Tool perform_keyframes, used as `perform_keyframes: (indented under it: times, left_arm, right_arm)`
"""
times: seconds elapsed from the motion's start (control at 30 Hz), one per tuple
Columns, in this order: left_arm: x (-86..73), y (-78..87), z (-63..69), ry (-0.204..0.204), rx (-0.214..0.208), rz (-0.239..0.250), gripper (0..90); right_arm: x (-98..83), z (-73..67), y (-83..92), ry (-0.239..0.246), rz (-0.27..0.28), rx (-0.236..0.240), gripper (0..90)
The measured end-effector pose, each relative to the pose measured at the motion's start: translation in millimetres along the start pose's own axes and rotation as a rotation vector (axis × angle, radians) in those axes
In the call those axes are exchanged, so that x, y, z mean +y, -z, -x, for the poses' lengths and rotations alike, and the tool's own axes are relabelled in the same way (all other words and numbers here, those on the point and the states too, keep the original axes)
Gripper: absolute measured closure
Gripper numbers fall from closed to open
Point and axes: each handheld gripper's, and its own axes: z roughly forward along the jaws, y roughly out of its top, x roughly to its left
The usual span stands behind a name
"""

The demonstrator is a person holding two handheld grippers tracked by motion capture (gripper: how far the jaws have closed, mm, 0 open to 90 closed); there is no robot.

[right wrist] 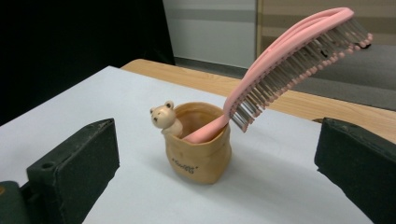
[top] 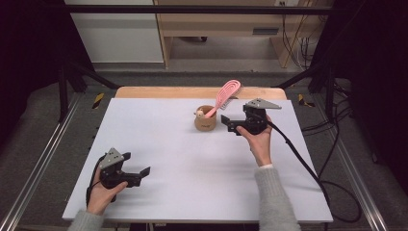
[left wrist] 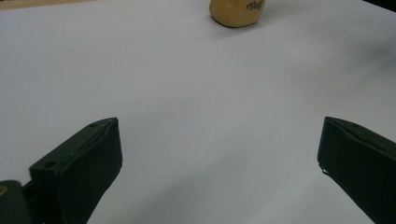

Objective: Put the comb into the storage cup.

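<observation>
A tan pouch-shaped cup (top: pixel 205 120) with a small bear figure (right wrist: pixel 163 116) on its rim stands at the back middle of the white table top (top: pixel 192 168). A pink hairbrush (top: pixel 226 93) rests in it handle down, its bristled head leaning up and to the right. My right gripper (top: pixel 230 125) is just right of the cup, pointing at it, open, with nothing between the jaws. In the right gripper view the cup (right wrist: pixel 198 149) and brush (right wrist: pixel 289 51) sit ahead of that gripper (right wrist: pixel 217 158). My left gripper (top: pixel 138 163) rests at the front left, open and empty (left wrist: pixel 219 154), with the cup (left wrist: pixel 238 11) far ahead.
A wooden table edge (top: pixel 192 91) shows behind the white top. Black frame posts and metal rails run along both sides. A black cable (top: pixel 298 154) trails from the right gripper off the table's right edge. Wooden shelving (top: pixel 216 24) stands beyond.
</observation>
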Motion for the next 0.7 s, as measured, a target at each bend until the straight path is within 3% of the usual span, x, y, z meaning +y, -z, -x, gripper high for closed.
perform_keyframes:
  times: [0.1,0.7]
  left_arm:
    - [0.1,0.1,0.1,-0.004,-0.001,0.0,0.0]
    - [-0.1,-0.5,0.6,-0.006,-0.003,0.001,0.0]
  right_arm:
    - [-4.3,-2.6,7.3,0.035,0.011,0.019,0.7]
    - [-32.5,-8.2,42.1,0.068,-0.003,0.109,0.7]
